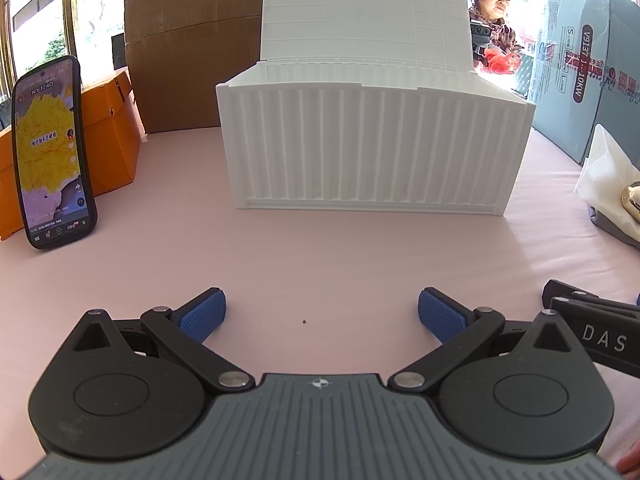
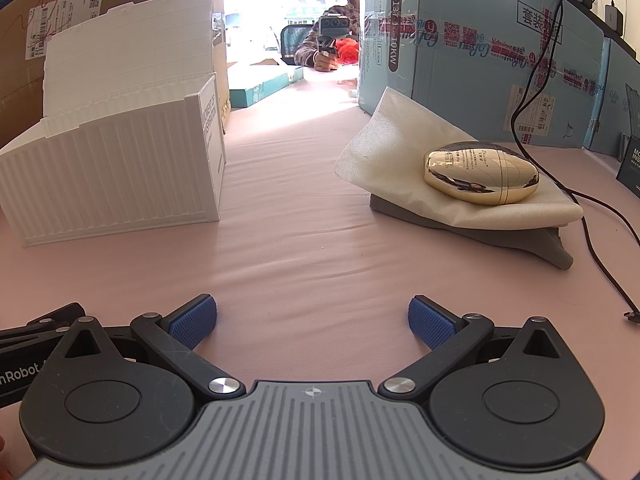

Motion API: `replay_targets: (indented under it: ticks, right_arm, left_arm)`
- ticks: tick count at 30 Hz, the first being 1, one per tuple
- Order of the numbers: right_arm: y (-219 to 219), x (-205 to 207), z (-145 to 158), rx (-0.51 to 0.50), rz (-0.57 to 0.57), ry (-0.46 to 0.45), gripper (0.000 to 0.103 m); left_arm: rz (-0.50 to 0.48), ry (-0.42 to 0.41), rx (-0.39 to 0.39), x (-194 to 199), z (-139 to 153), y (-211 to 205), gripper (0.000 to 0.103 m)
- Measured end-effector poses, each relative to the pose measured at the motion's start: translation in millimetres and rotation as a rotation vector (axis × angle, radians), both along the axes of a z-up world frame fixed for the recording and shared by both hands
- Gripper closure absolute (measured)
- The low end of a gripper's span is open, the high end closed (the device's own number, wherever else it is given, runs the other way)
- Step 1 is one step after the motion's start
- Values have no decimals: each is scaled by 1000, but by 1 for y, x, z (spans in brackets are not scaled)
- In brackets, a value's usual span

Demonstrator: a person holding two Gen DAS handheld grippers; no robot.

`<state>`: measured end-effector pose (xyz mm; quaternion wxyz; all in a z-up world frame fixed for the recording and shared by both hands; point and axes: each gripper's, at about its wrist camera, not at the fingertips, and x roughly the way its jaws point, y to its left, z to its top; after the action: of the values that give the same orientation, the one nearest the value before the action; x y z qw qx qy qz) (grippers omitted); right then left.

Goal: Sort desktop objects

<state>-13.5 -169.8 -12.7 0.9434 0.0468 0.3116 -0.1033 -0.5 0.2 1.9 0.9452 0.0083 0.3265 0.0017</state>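
A white ribbed storage box (image 1: 372, 148) with its lid raised stands on the pink table, straight ahead of my left gripper (image 1: 322, 314), which is open and holds nothing. The same box (image 2: 116, 172) sits at the left in the right wrist view. A shiny gold oval case (image 2: 480, 178) lies on a cream napkin (image 2: 400, 156) over a grey cloth (image 2: 500, 236), ahead and to the right of my right gripper (image 2: 312, 320), also open with nothing between its fingers. In the left wrist view, only the case's edge (image 1: 633, 200) shows.
A black phone (image 1: 52, 152) leans against an orange box (image 1: 108, 132) at the left. A brown carton (image 1: 180, 40) stands behind the white box, and a blue carton (image 2: 480, 52) at the right. A black cable (image 2: 592, 216) trails across the table. A person (image 1: 494, 12) sits far behind.
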Motion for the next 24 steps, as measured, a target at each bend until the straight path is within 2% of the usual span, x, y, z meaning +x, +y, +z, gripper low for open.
replay_targets:
  ticks: [24]
  right_arm:
    - [1,1,-1,-9,0,4,0]
  left_arm:
    - [5,2,7,-1,1,0,0]
